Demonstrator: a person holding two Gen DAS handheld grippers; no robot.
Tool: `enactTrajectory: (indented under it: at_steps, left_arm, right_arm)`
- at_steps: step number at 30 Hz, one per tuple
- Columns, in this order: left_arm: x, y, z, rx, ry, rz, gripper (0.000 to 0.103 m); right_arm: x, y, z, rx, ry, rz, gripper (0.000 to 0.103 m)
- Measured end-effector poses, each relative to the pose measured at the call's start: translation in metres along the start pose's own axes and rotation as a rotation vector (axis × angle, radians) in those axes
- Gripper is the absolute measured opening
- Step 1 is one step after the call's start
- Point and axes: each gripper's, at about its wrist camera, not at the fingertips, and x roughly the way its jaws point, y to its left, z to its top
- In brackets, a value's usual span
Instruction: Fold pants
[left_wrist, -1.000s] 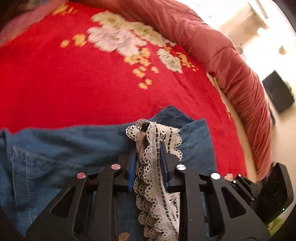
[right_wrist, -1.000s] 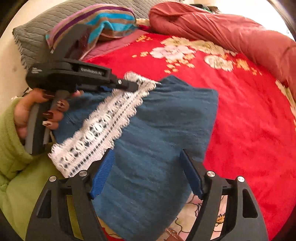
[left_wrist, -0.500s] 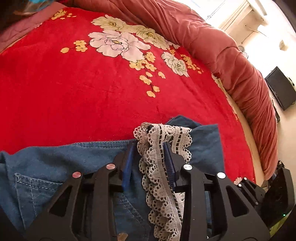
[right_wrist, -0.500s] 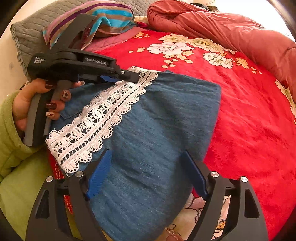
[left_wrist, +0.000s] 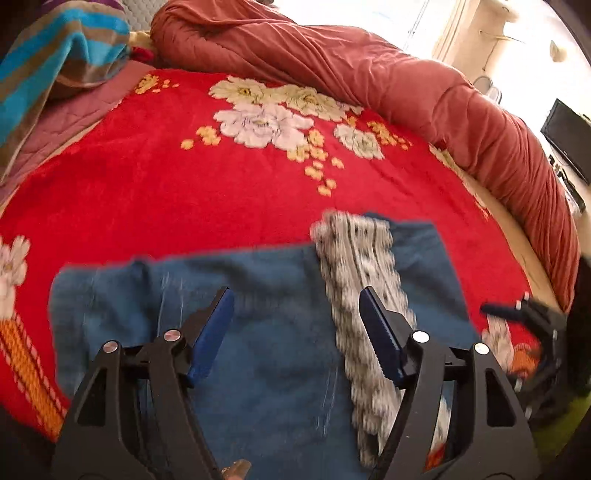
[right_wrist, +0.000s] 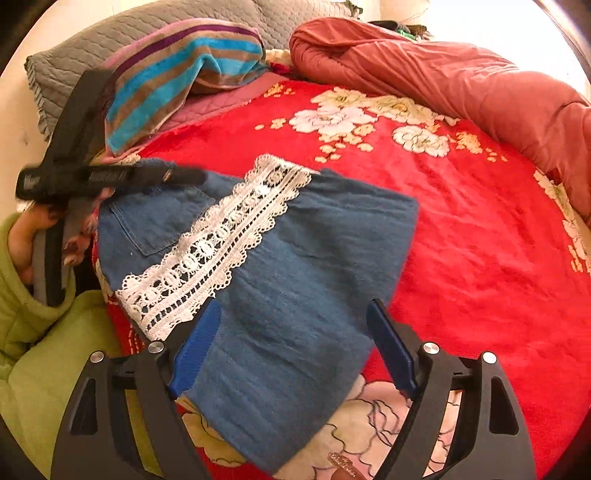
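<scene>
Blue denim pants (right_wrist: 314, 258) lie folded on the red blanket, with a white lace band (right_wrist: 221, 243) running across the top layer. My left gripper (left_wrist: 295, 306) hovers over the pants (left_wrist: 258, 350) with its jaws opening. Nothing is pinched between them, and the lace band (left_wrist: 354, 258) lies just beneath its right finger. The right wrist view shows the left gripper (right_wrist: 195, 177) from the side at the pants' far left edge, held by a hand. My right gripper (right_wrist: 295, 314) stands open above the near end of the fold, empty.
A red floral blanket (right_wrist: 480, 240) covers the bed. A rolled rust-coloured quilt (right_wrist: 461, 74) lines the far edge. A striped towel (right_wrist: 177, 74) and a grey quilted pillow (right_wrist: 92, 48) sit at the back left. A green sleeve (right_wrist: 33, 350) is at the near left.
The left gripper let go of the lace band, widened its jaws and drew back from the pants' edge. The lace now lies flat on the denim. The right gripper hardly moved.
</scene>
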Motion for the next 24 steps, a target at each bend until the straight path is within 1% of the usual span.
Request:
enactTrajectory:
  at_steps: [3, 4, 7, 9, 11, 13, 15, 17, 20, 21, 22, 23, 24]
  left_arm:
    - [-0.011, 0.001, -0.018, -0.033, 0.030, -0.041, 0.062]
    - [-0.015, 0.001, -0.024, -0.047, 0.038, -0.061, 0.060]
    - [-0.021, -0.003, -0.036, -0.091, 0.068, -0.143, 0.058]
    - [-0.021, -0.009, -0.044, -0.107, 0.106, -0.193, 0.058]
    - [-0.018, -0.013, -0.052, -0.125, 0.143, -0.217, 0.057]
    - [-0.014, -0.018, -0.059, -0.127, 0.171, -0.225, 0.057]
    - [-0.009, -0.020, -0.062, -0.136, 0.195, -0.212, 0.058]
    - [-0.006, -0.023, -0.062, -0.141, 0.202, -0.205, 0.058]
    - [-0.002, -0.033, -0.064, -0.111, 0.195, -0.195, 0.058]
    - [0.000, -0.036, -0.065, -0.104, 0.193, -0.190, 0.045]
    - [0.001, -0.039, -0.066, -0.095, 0.197, -0.191, 0.021]
    - [0.003, -0.043, -0.067, -0.089, 0.200, -0.193, 0.013]
    - [0.001, -0.045, -0.068, -0.077, 0.195, -0.180, 0.013]
  right_arm:
    - [-0.007, -0.001, -0.001, -0.001, -0.011, -0.002, 0.080]
    - [-0.008, -0.002, -0.002, -0.001, -0.014, 0.000, 0.080]
    - [-0.010, -0.002, -0.004, 0.002, -0.019, 0.009, 0.080]
    - [-0.009, -0.001, -0.005, 0.002, -0.021, 0.014, 0.080]
    - [-0.008, 0.001, -0.007, 0.000, -0.021, 0.026, 0.080]
    - [-0.010, 0.003, -0.009, -0.004, -0.025, 0.032, 0.080]
    - [-0.010, 0.003, -0.010, -0.003, -0.027, 0.036, 0.080]
    - [-0.010, 0.003, -0.012, -0.002, -0.029, 0.043, 0.080]
    - [-0.009, 0.003, -0.013, 0.003, -0.028, 0.046, 0.080]
    - [-0.008, 0.003, -0.014, 0.007, -0.026, 0.048, 0.080]
    - [-0.007, 0.003, -0.015, 0.010, -0.023, 0.049, 0.080]
    - [-0.005, 0.003, -0.015, 0.011, -0.019, 0.051, 0.080]
    - [-0.003, 0.002, -0.017, 0.015, -0.012, 0.048, 0.080]
